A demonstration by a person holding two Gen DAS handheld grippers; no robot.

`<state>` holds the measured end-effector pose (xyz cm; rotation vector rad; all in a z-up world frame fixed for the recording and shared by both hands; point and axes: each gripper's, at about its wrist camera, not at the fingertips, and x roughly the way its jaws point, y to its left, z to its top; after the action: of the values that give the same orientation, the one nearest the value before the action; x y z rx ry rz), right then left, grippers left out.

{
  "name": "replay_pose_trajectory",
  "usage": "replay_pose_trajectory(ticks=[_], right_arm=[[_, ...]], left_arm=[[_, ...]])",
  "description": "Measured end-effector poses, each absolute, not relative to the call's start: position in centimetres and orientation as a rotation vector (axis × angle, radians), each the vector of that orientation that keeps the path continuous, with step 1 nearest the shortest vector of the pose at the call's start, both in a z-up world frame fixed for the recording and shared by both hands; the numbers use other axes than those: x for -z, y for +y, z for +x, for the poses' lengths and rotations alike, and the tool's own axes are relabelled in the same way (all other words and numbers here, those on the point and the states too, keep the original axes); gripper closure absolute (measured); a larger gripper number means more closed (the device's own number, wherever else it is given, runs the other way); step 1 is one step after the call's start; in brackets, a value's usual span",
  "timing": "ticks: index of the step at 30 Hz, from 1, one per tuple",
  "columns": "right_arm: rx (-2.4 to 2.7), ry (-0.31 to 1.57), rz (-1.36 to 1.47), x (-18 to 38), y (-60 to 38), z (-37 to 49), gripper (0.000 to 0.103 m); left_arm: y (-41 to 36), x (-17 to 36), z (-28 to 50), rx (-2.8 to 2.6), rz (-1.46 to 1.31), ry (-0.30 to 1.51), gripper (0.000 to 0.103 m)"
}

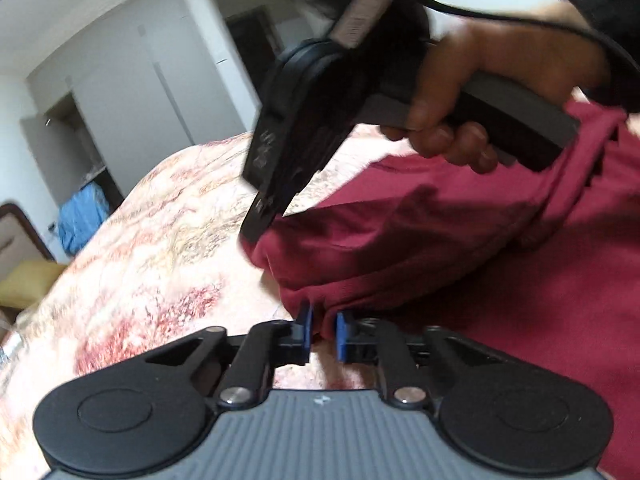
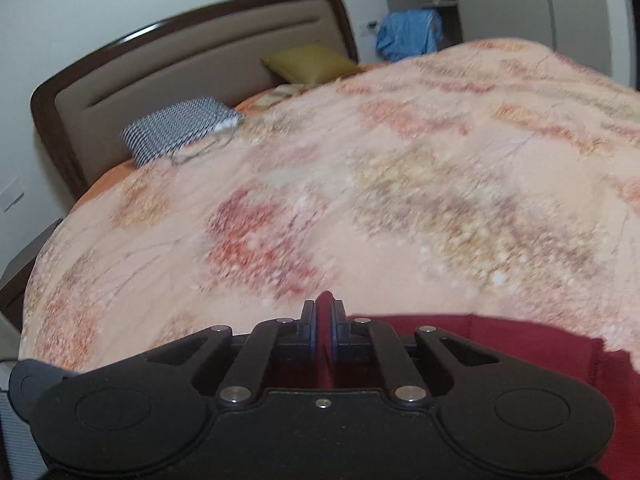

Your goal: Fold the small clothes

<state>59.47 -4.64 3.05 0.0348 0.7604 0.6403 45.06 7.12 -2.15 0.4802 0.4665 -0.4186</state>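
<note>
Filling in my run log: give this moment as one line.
left tool: shut on maroon garment edge | right tool: shut on maroon garment | surface: floral bedspread | fold: not yet made

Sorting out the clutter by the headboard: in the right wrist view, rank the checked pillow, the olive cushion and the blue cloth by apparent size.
1. checked pillow
2. olive cushion and blue cloth: look alike; all sit far off, so unsure.

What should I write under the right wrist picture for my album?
Right gripper pinching the edge of a dark red garment on a flowery bedspread.
</note>
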Motion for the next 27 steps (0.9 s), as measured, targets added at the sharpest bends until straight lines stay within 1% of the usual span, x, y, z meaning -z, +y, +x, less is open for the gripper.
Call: replay_pose_trajectory(ticks=[5, 9, 11, 12, 13, 14, 16, 17, 18, 19, 20, 21, 22, 23, 24, 26, 27], right_arm=[[-0.610, 0.647, 0.079, -4.2, -5.7, 59.2, 0.097], [-0.631, 0.663, 0.046, -3.1, -3.6, 59.2, 0.096], [-0.635, 0.682, 0.061, -2.7, -3.2, 59.2, 0.090], [-0.633, 0.680, 0.059, -2.7, -3.3, 59.0, 0.081], [-0.629, 0.670, 0.052, -3.0, -3.6, 58.7, 0.076], [-0.623, 0.661, 0.043, -3.3, -4.2, 58.3, 0.072], [-0.598, 0.654, 0.037, -3.9, -6.1, 57.6, 0.053], [-0.580, 0.648, 0.033, -4.2, -7.4, 57.0, 0.048], [-0.559, 0.637, 0.020, -4.4, -8.6, 56.3, 0.040], [-0.536, 0.622, -0.003, -4.5, -9.9, 55.4, 0.034], [-0.505, 0.605, -0.031, -4.5, -11.3, 54.3, 0.030], [-0.461, 0.586, -0.063, -4.5, -12.6, 53.2, 0.022], [-0.410, 0.569, -0.097, -4.3, -13.9, 52.0, 0.016], [-0.362, 0.555, -0.131, -4.1, -15.2, 50.9, 0.015], [-0.316, 0.545, -0.157, -3.7, -16.4, 49.8, 0.014], [-0.240, 0.542, -0.181, -2.7, -18.5, 47.9, 0.012], [-0.222, 0.542, -0.179, -2.2, -19.3, 47.0, 0.010]], left_arm=[[9.1, 0.7, 44.4, 0.351, 0.269, 0.458, 0.095], [11.0, 0.4, 45.4, 0.306, 0.075, 0.562, 0.095], [11.8, 0.9, 46.1, 0.304, 0.019, 0.614, 0.094], [12.1, 1.1, 46.3, 0.314, 0.010, 0.632, 0.092], [12.4, 1.3, 46.5, 0.320, 0.010, 0.649, 0.090], [12.7, 1.5, 46.4, 0.322, 0.006, 0.665, 0.082], [13.1, 1.9, 46.0, 0.319, -0.024, 0.681, 0.072], [13.3, 1.9, 45.9, 0.316, -0.035, 0.688, 0.054], [13.5, 1.9, 45.6, 0.314, -0.042, 0.686, 0.039], [13.5, 1.8, 45.4, 0.310, -0.047, 0.675, 0.036], [13.4, 1.4, 44.9, 0.312, -0.051, 0.664, 0.033], [13.6, 1.1, 44.5, 0.316, -0.059, 0.659, 0.029], [13.7, 0.7, 44.3, 0.315, -0.076, 0.652, 0.025], [13.8, 0.3, 44.3, 0.301, -0.096, 0.638, 0.018], [13.8, 0.1, 44.5, 0.281, -0.110, 0.624, 0.015], [13.5, -0.2, 45.3, 0.242, -0.131, 0.605, 0.015], [13.4, -0.3, 45.6, 0.223, -0.145, 0.598, 0.014]])
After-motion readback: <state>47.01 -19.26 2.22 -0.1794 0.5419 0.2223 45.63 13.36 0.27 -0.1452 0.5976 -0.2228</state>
